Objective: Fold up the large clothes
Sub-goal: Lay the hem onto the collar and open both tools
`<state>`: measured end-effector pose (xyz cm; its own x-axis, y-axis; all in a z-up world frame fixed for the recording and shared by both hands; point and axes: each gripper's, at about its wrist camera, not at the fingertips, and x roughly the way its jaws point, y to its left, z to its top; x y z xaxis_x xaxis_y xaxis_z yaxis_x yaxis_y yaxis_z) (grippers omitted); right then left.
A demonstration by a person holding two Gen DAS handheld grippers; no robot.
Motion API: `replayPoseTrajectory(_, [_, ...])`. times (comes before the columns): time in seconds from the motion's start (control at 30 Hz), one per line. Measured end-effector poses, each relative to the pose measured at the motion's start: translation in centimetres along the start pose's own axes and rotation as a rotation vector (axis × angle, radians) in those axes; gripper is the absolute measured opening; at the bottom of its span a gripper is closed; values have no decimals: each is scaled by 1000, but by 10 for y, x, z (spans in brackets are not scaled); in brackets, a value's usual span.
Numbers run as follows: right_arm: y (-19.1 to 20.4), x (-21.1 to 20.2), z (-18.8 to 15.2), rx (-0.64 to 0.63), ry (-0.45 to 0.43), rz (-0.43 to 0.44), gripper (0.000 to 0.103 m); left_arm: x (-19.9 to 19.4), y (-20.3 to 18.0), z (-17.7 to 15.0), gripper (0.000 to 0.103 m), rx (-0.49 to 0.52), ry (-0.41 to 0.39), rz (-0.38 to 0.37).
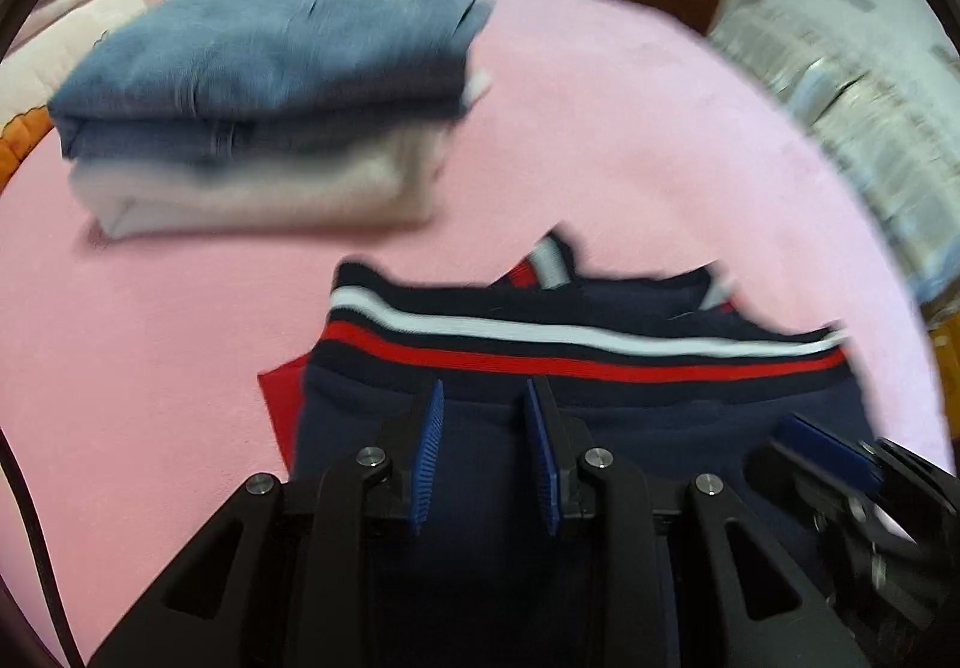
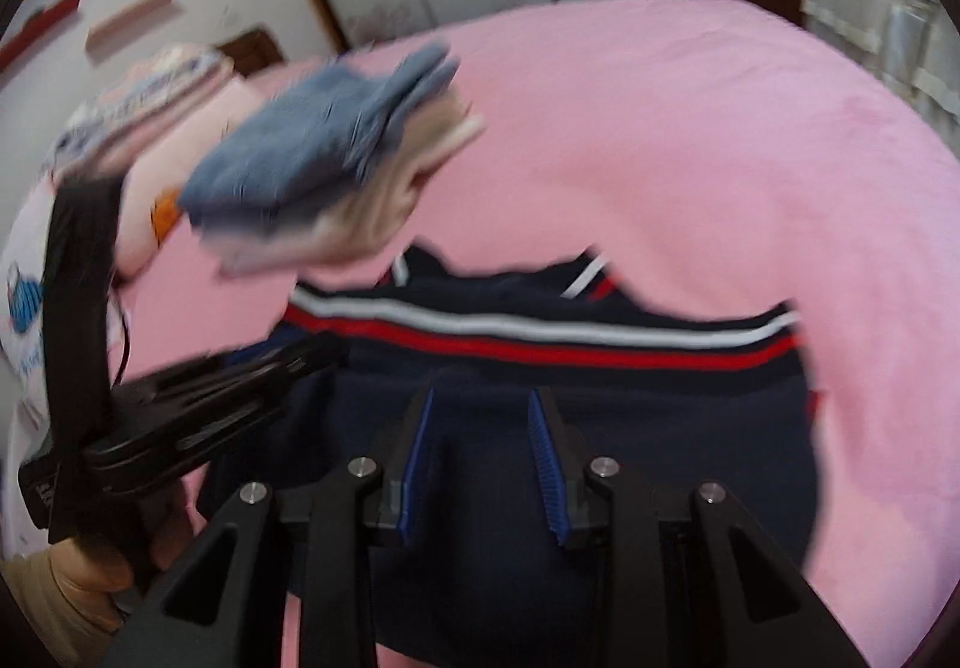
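Evidently soft and limp, the navy garment [image 1: 600,422] is judged light but bulky; its thicker striped band [image 1: 576,344] would give the firmest hold, at the two ends. It is laid on the pink bed [image 1: 630,140], near a folded pile [image 1: 258,86]. Left gripper [image 1: 483,404] and right gripper [image 2: 483,410] are held over it, fingers apart, nothing clamped; contact cannot be told.

Your navy sweater [image 1: 540,368] carries one white and one red stripe, low in frame. Upper left, blue jeans [image 1: 270,50] top a cream fold [image 1: 258,194]. The bed [image 1: 600,128] is pink.
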<state>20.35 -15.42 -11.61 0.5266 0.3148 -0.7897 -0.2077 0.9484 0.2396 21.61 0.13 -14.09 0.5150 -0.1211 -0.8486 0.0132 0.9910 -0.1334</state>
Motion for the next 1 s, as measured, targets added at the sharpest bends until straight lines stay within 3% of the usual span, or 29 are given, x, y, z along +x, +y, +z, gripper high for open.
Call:
replayPoseTrajectory(0.03, [-1,7,-3,-13,14,-21,29,5,2,-1,23,-5,10,11])
replayPoseTrajectory(0.07, [-3,13,-6,-27,20,-57,20,9,8,-1,22,-24,15,-1])
replayPoseTrajectory(0.1, [-13,17,-9,-35,21,-106,1,9,12,0,19,-35,14,-9])
replayPoseTrajectory(0.17, [-42,13,-11,21,2,-140,0,9,15,0,11,-34,11,3])
replayPoseTrajectory(0.23, [-68,3,-11,91,-30,-145,0,9,16,-1,10,-28,8,1])
replayPoseTrajectory(0.3, [-91,-11,-11,133,-57,-235,0,7,16,-1,10,-30,7,-1])
replayPoseTrajectory(0.37, [-110,-18,-13,183,-55,-183,0,4,16,-2,10,-35,8,2])
replayPoseTrajectory(0.5, [-123,-31,-19,226,-46,-228,6,1,15,-1,12,-28,31,-1])
replayPoseTrajectory(0.57, [-126,-38,-23,262,-47,-203,6,-2,8,0,23,-29,51,-5])
replayPoseTrajectory(0.63, [-122,-44,-25,269,-54,-194,6,-16,8,-4,51,-25,48,9])
replayPoseTrajectory(0.7, [-115,-54,-28,264,-63,-185,6,-31,11,-8,69,-27,43,0])
replayPoseTrajectory(1.0, [-76,-100,-37,243,-86,-114,6,-94,30,-18,70,-65,28,16])
